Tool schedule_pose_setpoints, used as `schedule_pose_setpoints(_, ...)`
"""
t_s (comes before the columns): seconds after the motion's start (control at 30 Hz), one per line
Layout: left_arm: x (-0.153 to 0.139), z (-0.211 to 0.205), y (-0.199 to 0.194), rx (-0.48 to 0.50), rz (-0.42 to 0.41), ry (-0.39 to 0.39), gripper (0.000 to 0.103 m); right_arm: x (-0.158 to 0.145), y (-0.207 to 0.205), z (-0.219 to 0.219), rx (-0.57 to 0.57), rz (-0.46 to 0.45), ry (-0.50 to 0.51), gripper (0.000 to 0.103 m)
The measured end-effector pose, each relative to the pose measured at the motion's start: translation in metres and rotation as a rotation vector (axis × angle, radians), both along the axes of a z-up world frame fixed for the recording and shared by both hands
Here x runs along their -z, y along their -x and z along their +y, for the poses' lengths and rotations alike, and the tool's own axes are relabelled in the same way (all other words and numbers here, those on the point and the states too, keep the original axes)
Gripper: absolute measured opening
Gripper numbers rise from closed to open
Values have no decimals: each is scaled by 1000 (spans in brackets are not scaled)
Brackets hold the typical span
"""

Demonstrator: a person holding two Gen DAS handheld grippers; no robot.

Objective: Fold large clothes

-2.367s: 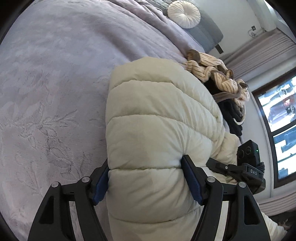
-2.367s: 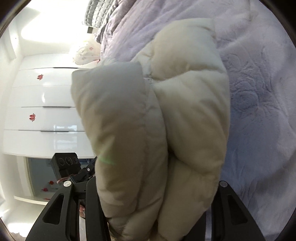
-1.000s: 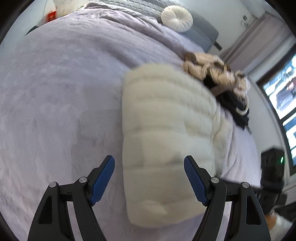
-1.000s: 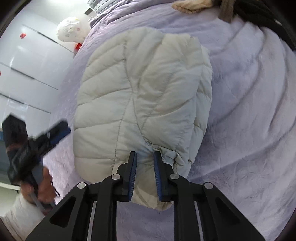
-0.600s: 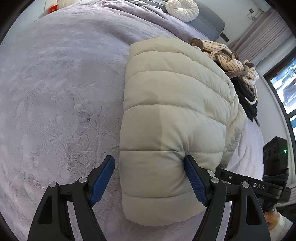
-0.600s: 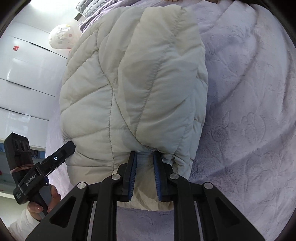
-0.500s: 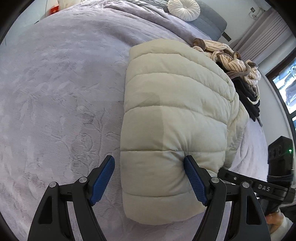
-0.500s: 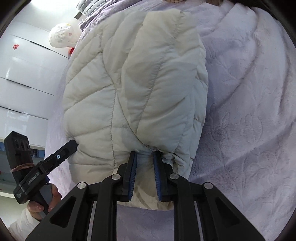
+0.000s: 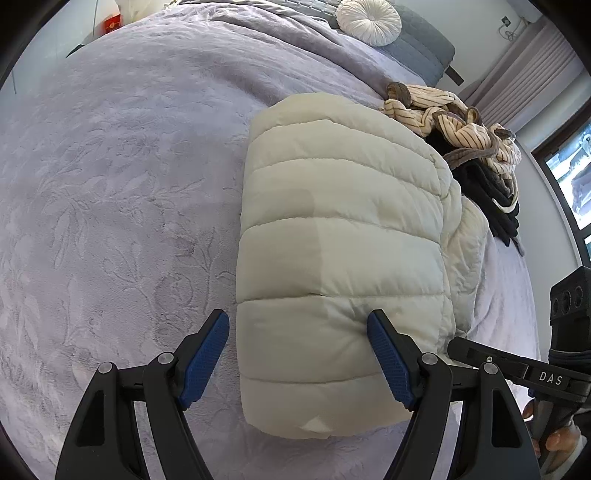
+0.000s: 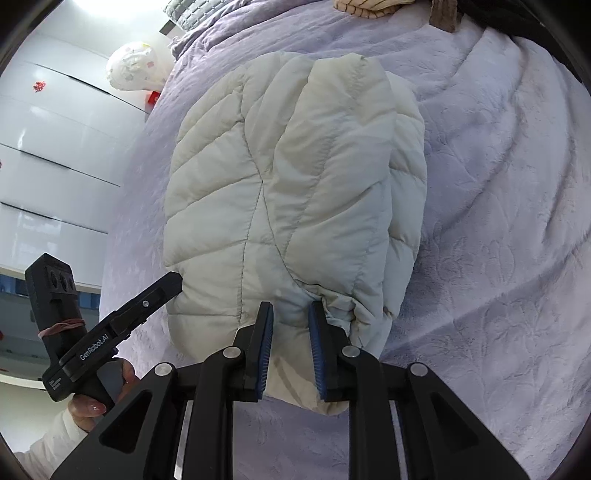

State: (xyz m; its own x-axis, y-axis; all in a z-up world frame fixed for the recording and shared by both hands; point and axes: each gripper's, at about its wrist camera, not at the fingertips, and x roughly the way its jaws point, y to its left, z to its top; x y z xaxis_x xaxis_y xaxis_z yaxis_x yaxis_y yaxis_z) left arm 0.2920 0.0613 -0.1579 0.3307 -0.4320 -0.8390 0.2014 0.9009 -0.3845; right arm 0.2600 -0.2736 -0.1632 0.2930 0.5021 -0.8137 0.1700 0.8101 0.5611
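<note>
Bedspread [image 9: 110,206], lavender, embossed with a leaf pattern, is seen covering the bed and carrying every item listed.

Left claw [image 9: 299,358]: spread wide, blue pads well apart. The near end of the jacket is straddled; the right-hand pad is pressed into the quilting, while the left-hand pad is held just clear of the fabric, over the bedspread. Nothing is gripped.

Puffer jacket [image 9: 340,258], cream, quilted, folded into a thick oblong bundle. Its long axis is laid running away from the left claw toward the head of the bed, with the quilted channels crossing it. One short end is directed at the claws.

Right claw [image 10: 290,345]: drawn narrow, a pinch of the jacket's gathered hem held between the blue pads at the bundle's near edge.

Shown in the left wrist view only: round white cushion [image 9: 368,16] at the head of the bed; striped garment [image 9: 454,118] and dark clothing [image 9: 487,195] heaped just beyond the jacket's far right side; window [image 9: 572,177] at far right.

Shown in the right wrist view only: white wardrobe doors [image 10: 55,147] at left; chevron quilting on the jacket's upper face [image 10: 288,177]; the person's left hand [image 10: 99,391] wrapped round the left claw's handle.
</note>
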Motion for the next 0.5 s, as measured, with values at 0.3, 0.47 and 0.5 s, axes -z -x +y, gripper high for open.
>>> schedule_pose_setpoints(0.3,-3,6,2,-5,2,9,78,-3,1,-4,4,0,-11,22)
schedule_pose_setpoints(0.47,-13,9,4,2,0,-3,78,-8,5,-10,22,-5,-47,22)
schedule_pose_setpoints(0.5,-17,10,5,5,-1,-7,78,-10,6,-11,24,-5,-50,22)
